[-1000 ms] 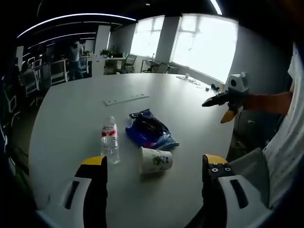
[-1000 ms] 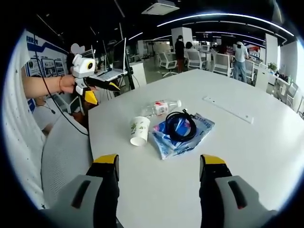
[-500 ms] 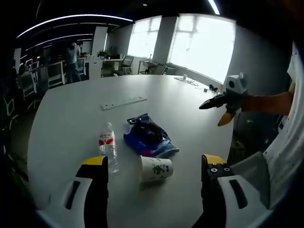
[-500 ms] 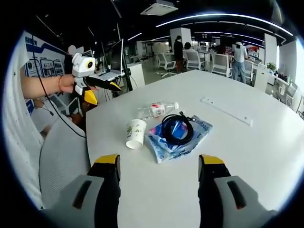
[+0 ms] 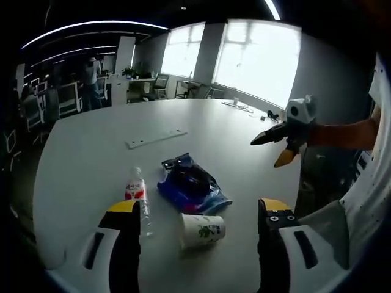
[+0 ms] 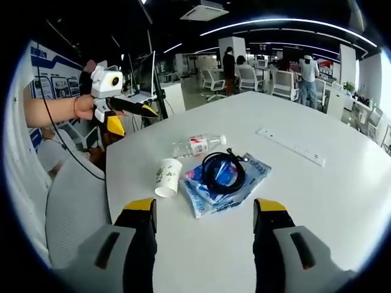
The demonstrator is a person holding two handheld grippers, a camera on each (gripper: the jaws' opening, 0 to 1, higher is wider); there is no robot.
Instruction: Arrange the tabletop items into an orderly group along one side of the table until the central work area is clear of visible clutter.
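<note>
Both views have pulled back a bit since 0.5 s ago; items unmoved on table (image 6: 342, 201). L to R in right gripper view: cup (image 6: 167, 177) on its side, bottle (image 6: 197, 146) lying behind, blue bag (image 6: 226, 183) w/ black cable (image 6: 221, 170) on top. Left gripper (image 5: 194, 210) & right gripper (image 6: 204, 207) jaws wide apart, holding nothing, above near edge.

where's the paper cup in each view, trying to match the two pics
Left gripper view: the paper cup lies on its side low in the picture, between that gripper's own jaws, in front of the blue bag.
Right gripper view: the paper cup lies left of centre, beside the blue bag.
Shared landmark: the water bottle, lying next to cup and bag, also seen in the right gripper view.
</note>
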